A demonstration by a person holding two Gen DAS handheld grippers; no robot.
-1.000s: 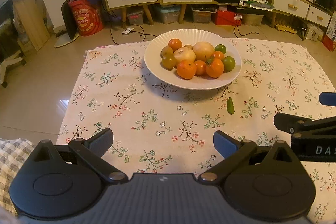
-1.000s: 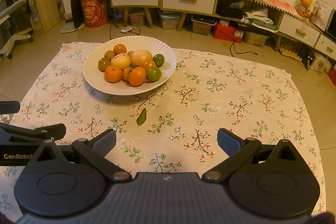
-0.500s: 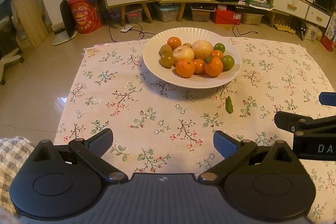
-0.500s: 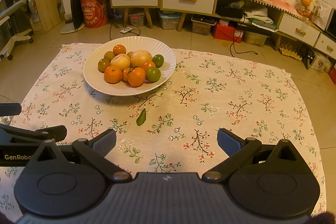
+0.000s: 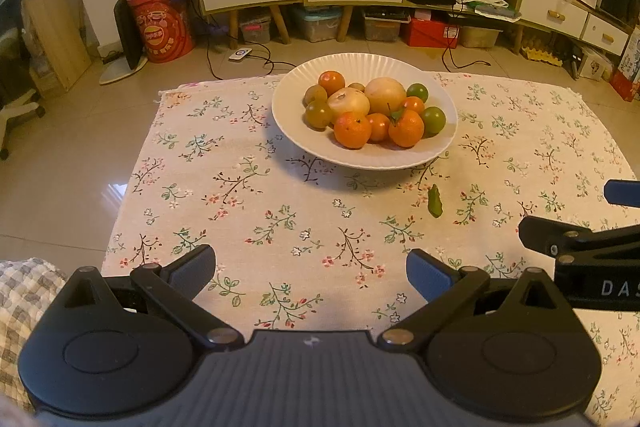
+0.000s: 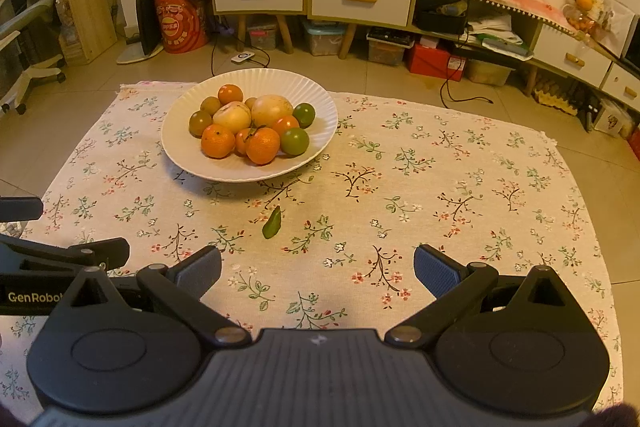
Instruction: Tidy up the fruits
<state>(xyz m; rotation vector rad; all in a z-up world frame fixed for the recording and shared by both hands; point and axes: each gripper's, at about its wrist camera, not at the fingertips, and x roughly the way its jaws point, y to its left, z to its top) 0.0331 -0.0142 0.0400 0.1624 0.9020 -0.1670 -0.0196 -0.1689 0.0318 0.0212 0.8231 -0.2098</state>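
- Left wrist view: the left gripper (image 5: 311, 269) hangs released, jaws wide apart and holding nothing, above the floral cloth (image 5: 256, 227). The plate (image 5: 292, 131) of fruit (image 5: 374, 111) sits on the cloth's far half; a green leaf (image 5: 435, 201) lies just in front of it.
- Right wrist view: the right gripper (image 6: 317, 269) is also released and bare. The plate (image 6: 180, 147) sits far left, fruit (image 6: 252, 125) piled inside; the leaf (image 6: 272, 223) lies between plate and gripper.

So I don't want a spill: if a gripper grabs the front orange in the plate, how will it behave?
The front orange looks round, so it would probably roll if nudged. It touches neighbouring fruit in the plate, so lifting it may shift them.
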